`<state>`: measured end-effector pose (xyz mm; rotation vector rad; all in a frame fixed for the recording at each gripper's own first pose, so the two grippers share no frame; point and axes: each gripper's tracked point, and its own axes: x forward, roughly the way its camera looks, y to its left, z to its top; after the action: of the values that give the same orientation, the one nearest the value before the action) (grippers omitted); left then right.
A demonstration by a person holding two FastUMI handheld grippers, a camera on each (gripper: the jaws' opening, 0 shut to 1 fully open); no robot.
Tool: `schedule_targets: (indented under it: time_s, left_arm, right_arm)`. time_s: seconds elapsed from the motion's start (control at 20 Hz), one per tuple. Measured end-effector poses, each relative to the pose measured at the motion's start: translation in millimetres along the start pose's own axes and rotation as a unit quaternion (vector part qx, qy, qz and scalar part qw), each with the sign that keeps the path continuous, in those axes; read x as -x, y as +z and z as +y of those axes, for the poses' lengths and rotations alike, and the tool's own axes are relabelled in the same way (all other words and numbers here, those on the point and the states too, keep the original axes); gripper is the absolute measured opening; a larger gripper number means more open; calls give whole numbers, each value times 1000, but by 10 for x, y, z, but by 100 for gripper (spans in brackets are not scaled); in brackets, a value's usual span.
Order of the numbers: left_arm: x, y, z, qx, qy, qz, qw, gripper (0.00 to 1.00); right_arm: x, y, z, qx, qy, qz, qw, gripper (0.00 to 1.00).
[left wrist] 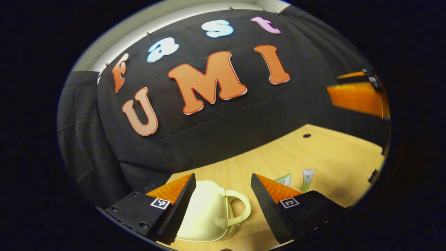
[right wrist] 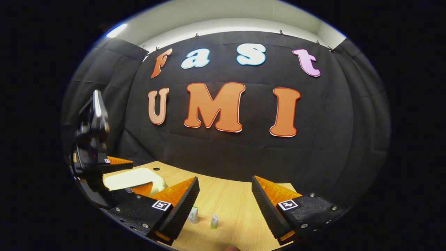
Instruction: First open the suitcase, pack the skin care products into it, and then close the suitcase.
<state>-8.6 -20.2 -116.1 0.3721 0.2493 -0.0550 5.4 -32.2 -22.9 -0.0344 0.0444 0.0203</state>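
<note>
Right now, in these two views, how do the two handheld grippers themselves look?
The left gripper has two wedge-shaped jaws with ridged inner faces; each base carries a small square coded marker and round screws. The right gripper is built the same way.

We note a small cream suitcase (left wrist: 204, 212), closed, handle (left wrist: 240, 208) facing right, on the wooden surface (left wrist: 313, 153). Two skin care tubes (left wrist: 308, 178) stand beyond it, near each other.
</note>
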Motion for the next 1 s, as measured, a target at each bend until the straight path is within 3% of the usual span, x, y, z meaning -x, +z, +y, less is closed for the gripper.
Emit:
schedule_targets:
  time_s: [0.15, 0.35, 0.65, 0.75, 0.85, 0.9, 0.95, 1.0]
  left_arm:
    - [-101, -395, -151, -62, -25, 40, 997, 97]
    - [-248, -846, -222, -147, -42, 84, 985, 93]
    - [-312, -1288, -340, -257, -62, 121, 957, 92]
    - [-367, -1351, -338, -296, -55, 126, 945, 82]
    - [-414, -1371, -399, -327, -50, 121, 936, 82]
    - [-454, -1364, -424, -352, -45, 120, 927, 72]
    - [-523, -1396, -451, -378, -45, 119, 917, 70]
    - [-583, -1434, -472, -397, -43, 121, 909, 55]
  right_arm:
    - [-21, -34, -208, -3, -19, 2, 1000, 95]
    - [-50, -70, -418, -2, -37, 3, 999, 95]
    - [-47, -128, -559, -5, -45, 6, 999, 95]
    - [-39, -155, -567, -7, -44, 7, 999, 95]
    - [-37, -168, -583, -11, -43, 8, 999, 95]
    - [-37, -170, -588, -13, -43, 8, 999, 95]
    - [-42, -173, -595, -14, -41, 7, 999, 95]
    - [-38, -188, -592, -15, -39, 8, 999, 95]
